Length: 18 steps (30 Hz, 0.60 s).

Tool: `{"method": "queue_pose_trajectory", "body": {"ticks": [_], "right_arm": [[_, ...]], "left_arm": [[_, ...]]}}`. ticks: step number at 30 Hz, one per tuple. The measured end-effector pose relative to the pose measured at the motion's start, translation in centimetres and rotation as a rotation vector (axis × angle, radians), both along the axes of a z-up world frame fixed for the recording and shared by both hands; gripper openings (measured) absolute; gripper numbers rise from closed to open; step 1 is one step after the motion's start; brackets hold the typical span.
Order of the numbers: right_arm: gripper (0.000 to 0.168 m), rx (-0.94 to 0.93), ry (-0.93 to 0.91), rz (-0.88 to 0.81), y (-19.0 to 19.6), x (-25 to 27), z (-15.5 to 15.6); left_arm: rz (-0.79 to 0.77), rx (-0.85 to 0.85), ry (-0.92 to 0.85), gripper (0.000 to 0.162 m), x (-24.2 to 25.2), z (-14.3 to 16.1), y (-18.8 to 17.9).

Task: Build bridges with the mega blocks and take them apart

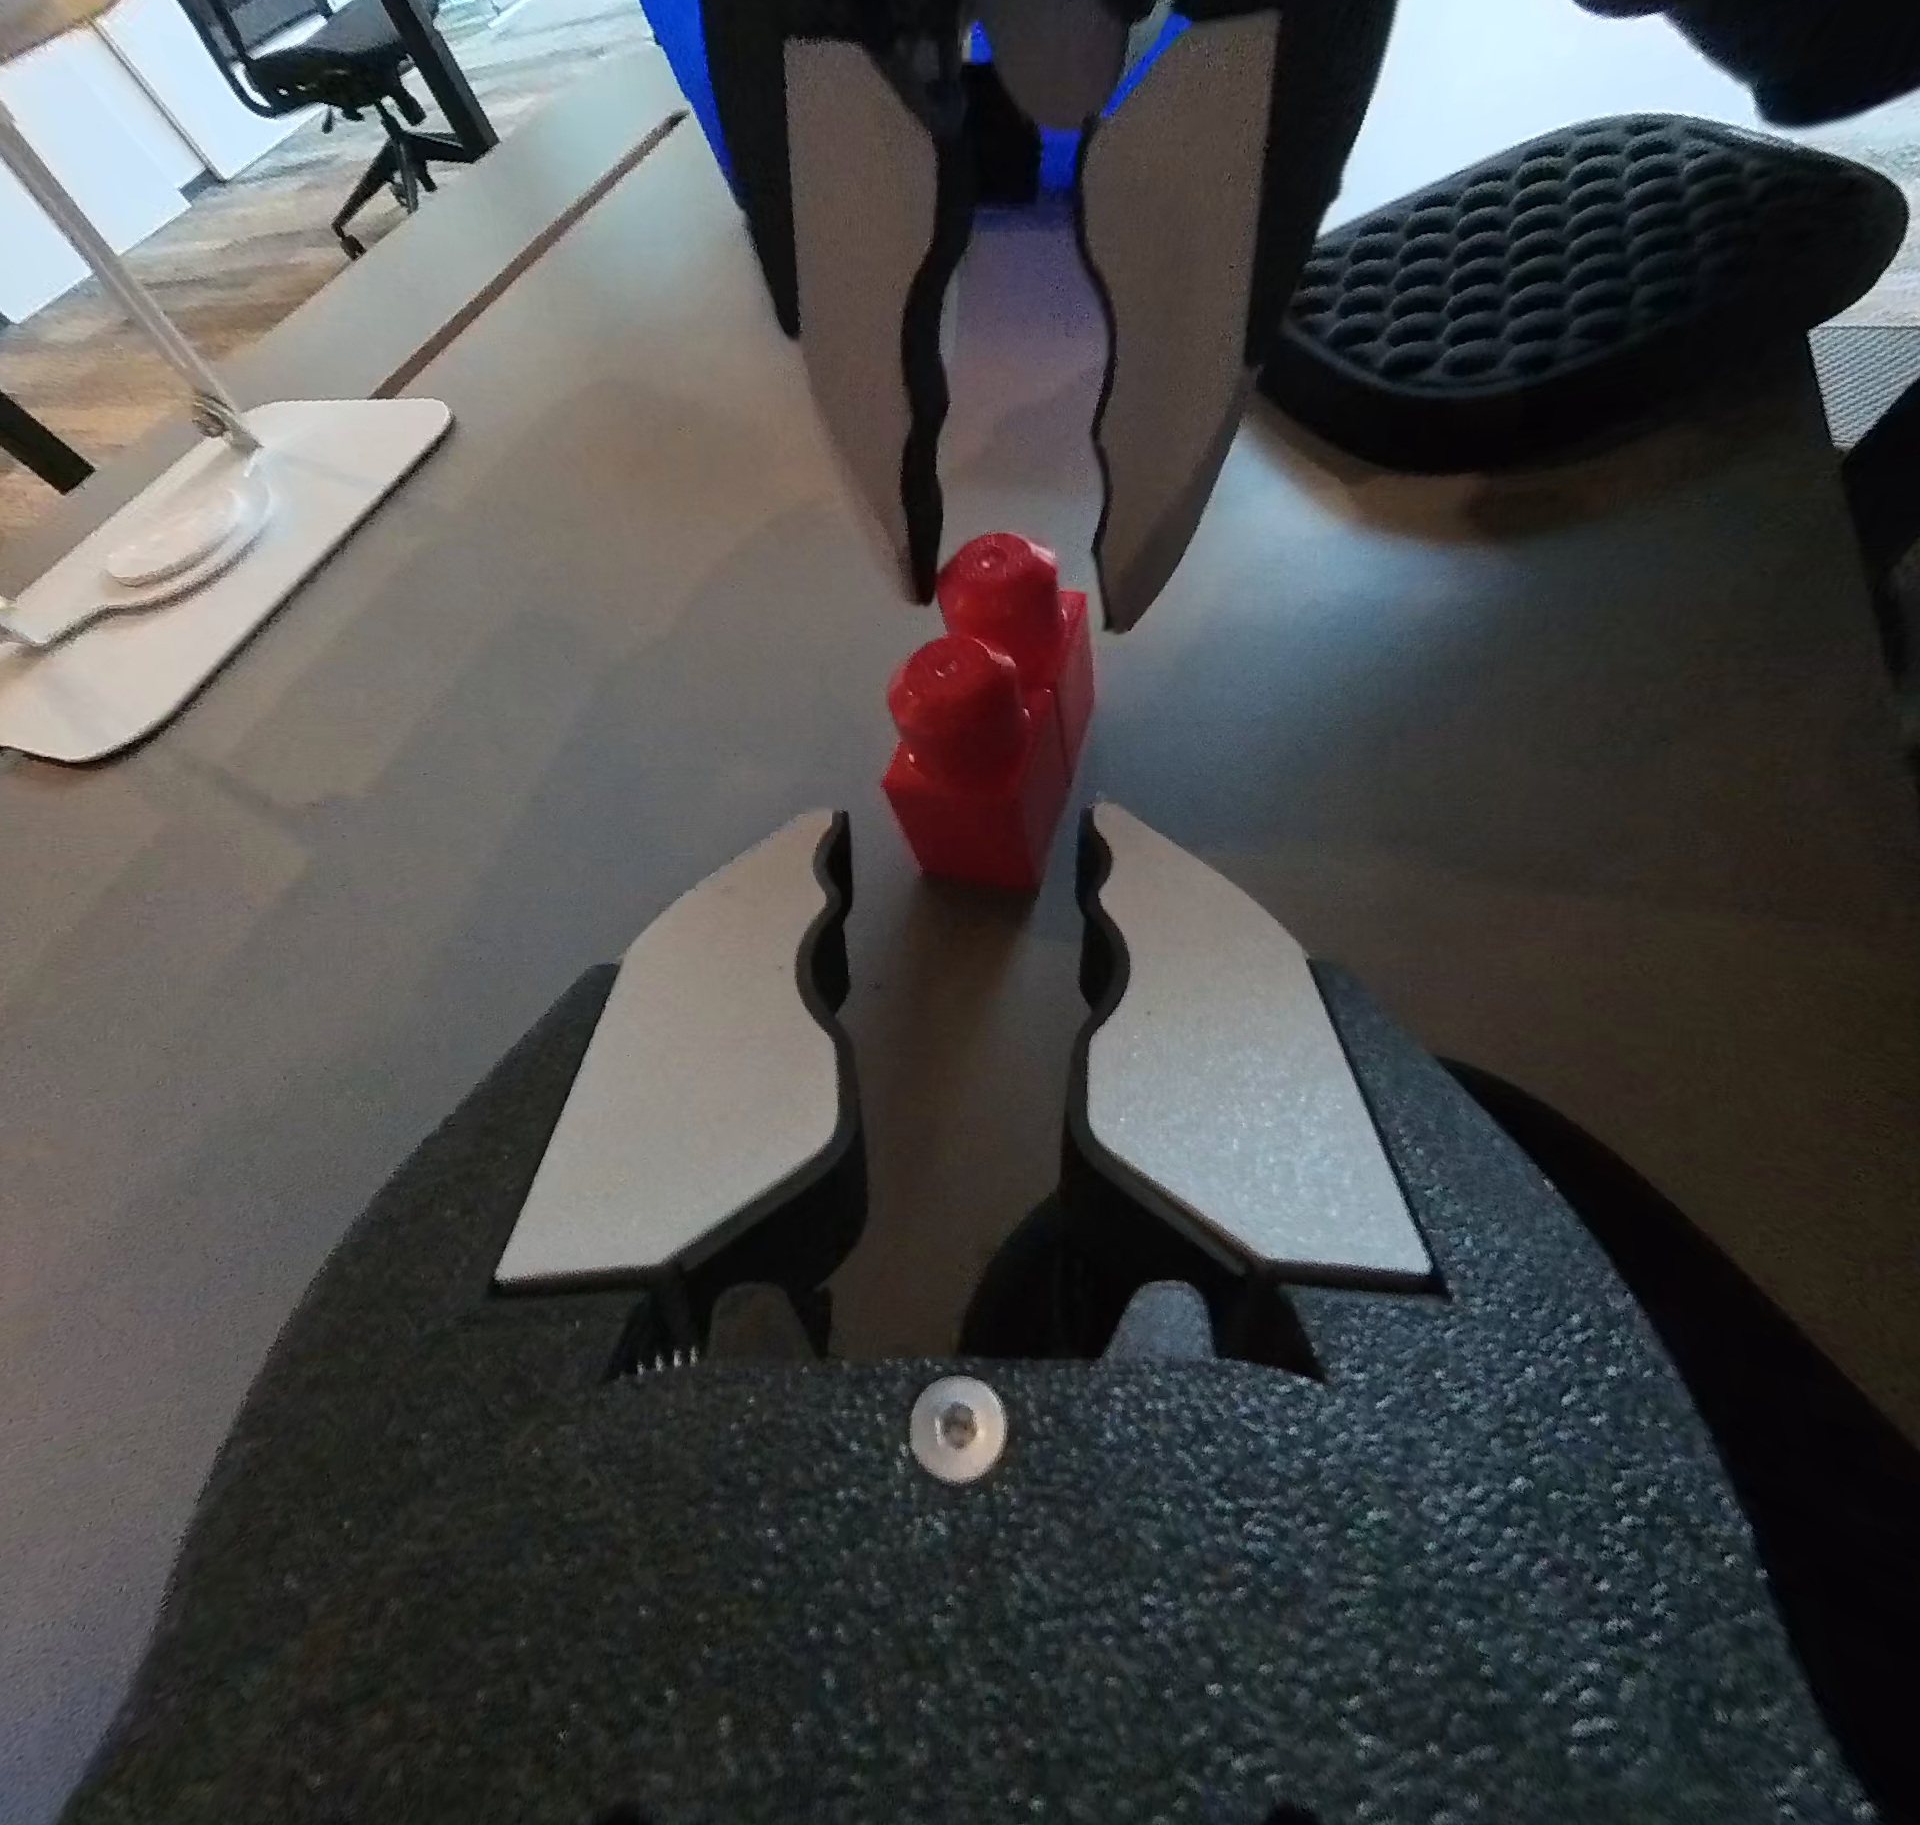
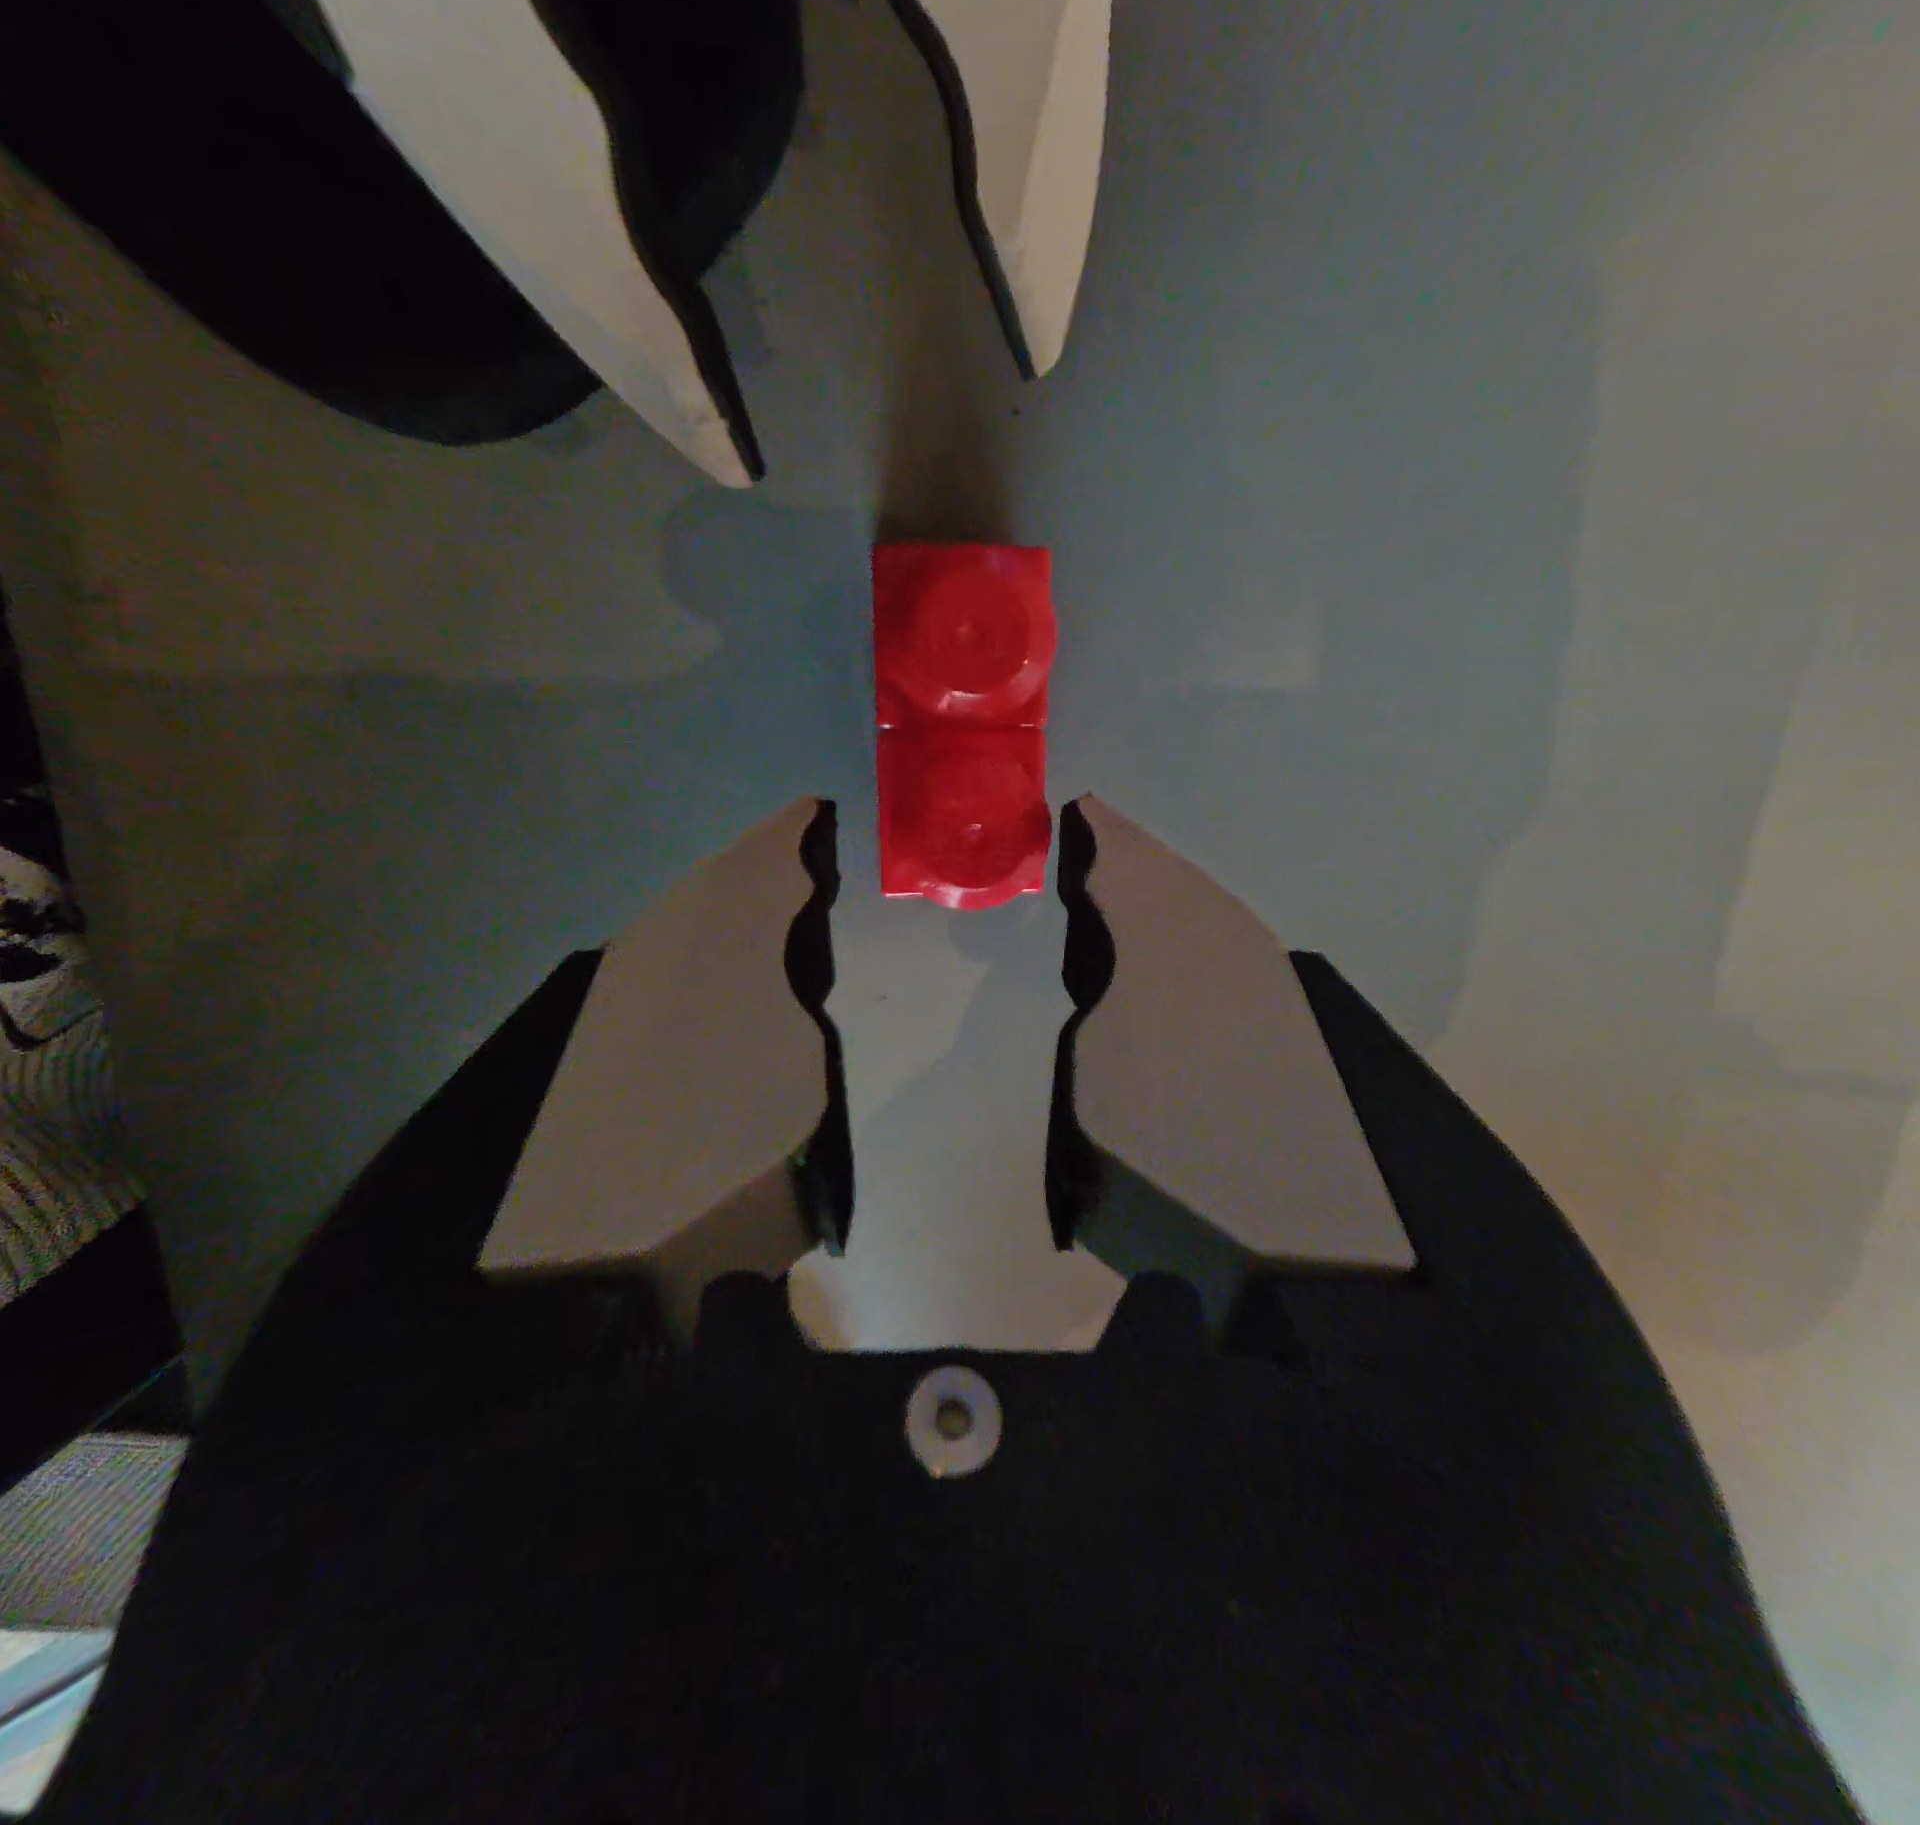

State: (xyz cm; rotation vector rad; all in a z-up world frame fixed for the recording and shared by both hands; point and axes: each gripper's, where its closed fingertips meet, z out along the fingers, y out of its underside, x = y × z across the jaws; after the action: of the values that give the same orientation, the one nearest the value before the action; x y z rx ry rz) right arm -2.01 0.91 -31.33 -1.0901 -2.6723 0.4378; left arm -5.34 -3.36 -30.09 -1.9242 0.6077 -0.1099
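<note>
Both sets of jaws spread, nothing pinched. Left gripper (image 1: 961, 814) sits low over the dark table (image 1: 416, 944), two red blocks (image 1: 987, 726) just ahead of its tips, side by side and touching, studs up. Right gripper (image 2: 948, 804) comes from the opposite side, looking steeply down; the near block of the pair (image 2: 961, 721) lies right between its fingertips, sides not clearly touched. Each gripper shows in the other's view beyond the blocks: right gripper tips at the far block's stud in the left wrist view, left gripper tips apart from the blocks in the right wrist view. Lamp base (image 1: 208, 570) off to the left, mesh chair back (image 1: 1579, 289) to the right, well apart. Progress, judging from this: no bridge standing, no span piece seen, only two single blocks as possible piers. Either barely started or fully taken apart; cannot tell which.
</note>
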Motion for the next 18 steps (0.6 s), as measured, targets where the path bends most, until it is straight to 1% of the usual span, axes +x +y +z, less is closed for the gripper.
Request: {"method": "queue_pose_trajectory", "body": {"ticks": [5, 9, 12, 14, 16, 18], "right_arm": [[0.044, -0.105, 0.125, -0.015, -0.4, 0.4, 3.5], [0.046, -0.152, 0.233, -0.071, 0.7, 1.2, 5.8], [0.048, -0.168, 0.297, -0.111, 2.0, 2.1, 6.7], [0.048, -0.188, 0.330, -0.143, 2.7, 2.8, 7.2], [0.048, -0.204, 0.361, -0.173, 3.5, 3.6, 7.5], [0.048, -0.214, 0.378, -0.203, 4.2, 4.3, 7.5]], "left_arm": [[0.091, 0.079, 0.004, 0.042, -1.8, 2.7, -0.8], [0.215, 0.142, 0.035, 0.044, -5.2, 6.0, -3.2], [0.340, 0.168, 0.119, 0.046, -9.5, 9.1, -6.6], [0.432, 0.159, 0.191, 0.048, -13.2, 10.9, -9.6], [0.532, 0.122, 0.232, 0.049, -16.8, 12.2, -13.0], [0.629, 0.074, 0.252, 0.051, -20.1, 12.9, -16.5]]}}
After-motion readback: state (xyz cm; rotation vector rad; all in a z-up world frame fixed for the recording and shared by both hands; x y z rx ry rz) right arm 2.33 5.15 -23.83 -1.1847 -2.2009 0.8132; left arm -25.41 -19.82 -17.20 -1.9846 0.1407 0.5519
